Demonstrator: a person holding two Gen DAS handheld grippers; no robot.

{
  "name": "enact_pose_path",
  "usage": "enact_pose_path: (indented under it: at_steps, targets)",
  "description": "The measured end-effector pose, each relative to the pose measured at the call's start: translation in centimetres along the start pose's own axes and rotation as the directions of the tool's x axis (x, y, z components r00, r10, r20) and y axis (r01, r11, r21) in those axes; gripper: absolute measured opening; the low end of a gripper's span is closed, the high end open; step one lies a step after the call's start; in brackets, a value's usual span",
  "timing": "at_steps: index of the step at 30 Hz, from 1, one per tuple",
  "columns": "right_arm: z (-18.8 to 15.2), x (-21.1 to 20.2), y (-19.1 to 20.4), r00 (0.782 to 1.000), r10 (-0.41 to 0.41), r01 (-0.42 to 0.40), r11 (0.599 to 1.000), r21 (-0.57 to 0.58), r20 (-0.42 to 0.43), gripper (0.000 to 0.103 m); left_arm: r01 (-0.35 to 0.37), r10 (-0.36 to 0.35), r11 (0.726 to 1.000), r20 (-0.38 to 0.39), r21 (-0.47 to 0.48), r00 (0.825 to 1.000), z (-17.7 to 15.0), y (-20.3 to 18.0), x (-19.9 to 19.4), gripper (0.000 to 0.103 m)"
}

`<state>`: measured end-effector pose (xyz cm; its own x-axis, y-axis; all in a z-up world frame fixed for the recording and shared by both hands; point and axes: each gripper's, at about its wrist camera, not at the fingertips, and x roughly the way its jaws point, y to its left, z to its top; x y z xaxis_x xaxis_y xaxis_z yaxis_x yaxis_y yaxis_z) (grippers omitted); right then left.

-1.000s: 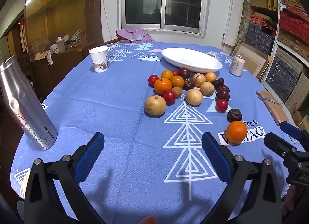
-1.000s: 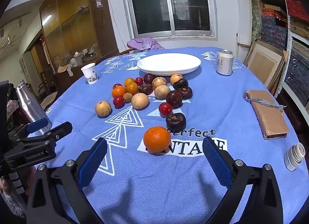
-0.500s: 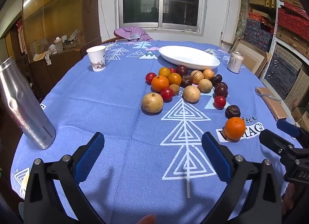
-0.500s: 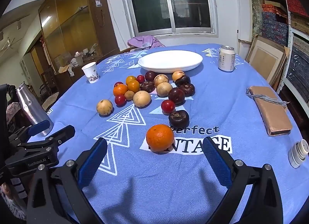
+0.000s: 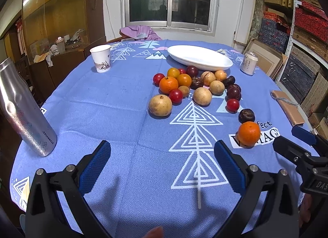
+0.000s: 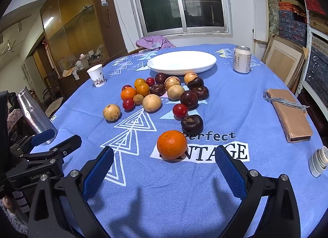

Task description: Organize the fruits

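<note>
Right wrist view: right tool [image 6: 164, 168] spread wide, nearest orange [image 6: 171, 145] just ahead; dark fruit [image 6: 191, 124] crowds behind, left tool [image 5: 162, 164] equally spread.

In the right wrist view a platter [image 6: 182, 62] sits on the table [image 6: 184, 186] at upper centre. Just before it, at mid-frame, lies a cluster of fruit [image 6: 162, 92]. One orange [image 6: 171, 144] lies apart from the cluster, lower centre, on the printed lettering, with a mangosteen [image 6: 191, 124] just behind it. A can [image 6: 242, 59] stands right of the platter at upper right. A paper cup [image 6: 96, 75] stands left of the platter. A bottle [image 6: 34, 114] leans at the left edge. A pouch [image 6: 289, 114] lies at the right side, and a small lid stack [image 6: 318, 161] lies below it at the right edge.

In the left wrist view the orange [image 5: 249, 134] lies at right of centre, the bottle [image 5: 22, 113] at far left.
</note>
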<state>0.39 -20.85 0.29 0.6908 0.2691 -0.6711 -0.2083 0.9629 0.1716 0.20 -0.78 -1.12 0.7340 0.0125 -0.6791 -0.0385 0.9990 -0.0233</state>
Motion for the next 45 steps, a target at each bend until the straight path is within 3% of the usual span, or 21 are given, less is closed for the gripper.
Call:
enact_pose_path:
  at_steps: [7, 45]
  targets:
    - [0.0, 0.1, -0.2, 1.000, 0.002, -0.002, 1.000, 0.004, -0.003, 0.100, 0.010, -0.010, 1.000, -0.028, -0.012, 1.000, -0.2, -0.1, 0.9, 0.099]
    - [-0.2, 0.3, -0.3, 1.000, -0.001, 0.002, 1.000, 0.025, -0.019, 0.100, -0.012, 0.012, 1.000, -0.030, 0.005, 0.999, -0.6, -0.4, 1.2, 0.099]
